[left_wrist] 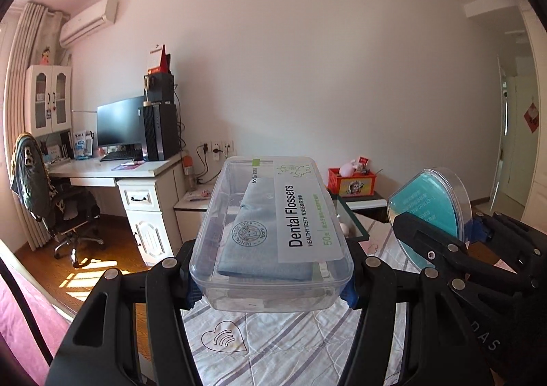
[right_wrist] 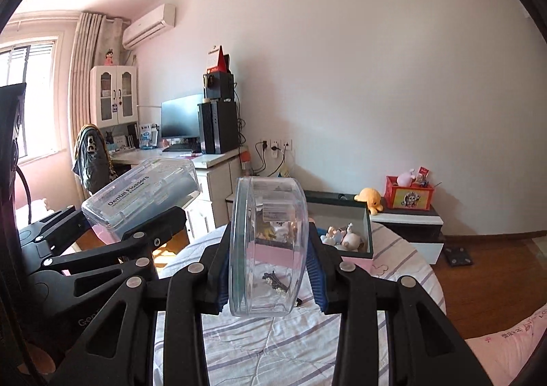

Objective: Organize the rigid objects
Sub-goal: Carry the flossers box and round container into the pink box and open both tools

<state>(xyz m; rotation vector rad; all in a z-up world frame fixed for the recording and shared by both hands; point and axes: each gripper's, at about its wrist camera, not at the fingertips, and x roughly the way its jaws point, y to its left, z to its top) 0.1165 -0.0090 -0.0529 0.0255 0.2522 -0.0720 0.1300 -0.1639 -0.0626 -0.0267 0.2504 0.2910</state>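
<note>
My left gripper [left_wrist: 271,283] is shut on a clear rectangular box [left_wrist: 270,235] labelled Dental Flossers, held up over the striped bed sheet [left_wrist: 273,345]. The box also shows at the left of the right wrist view [right_wrist: 143,198]. My right gripper [right_wrist: 270,283] is shut on a clear round plastic case [right_wrist: 268,249] held on edge, with small dark bits inside. That case, with a teal label, shows at the right of the left wrist view [left_wrist: 434,211]. Both grippers are side by side above the bed.
A dark-rimmed open box [right_wrist: 359,235] with small toys lies on the bed ahead. Behind it stand a low nightstand [right_wrist: 410,222], a red toy crate [right_wrist: 410,196] and a yellow plush [right_wrist: 369,196]. A white desk [left_wrist: 136,174] with monitor and an office chair [left_wrist: 58,208] are at the left.
</note>
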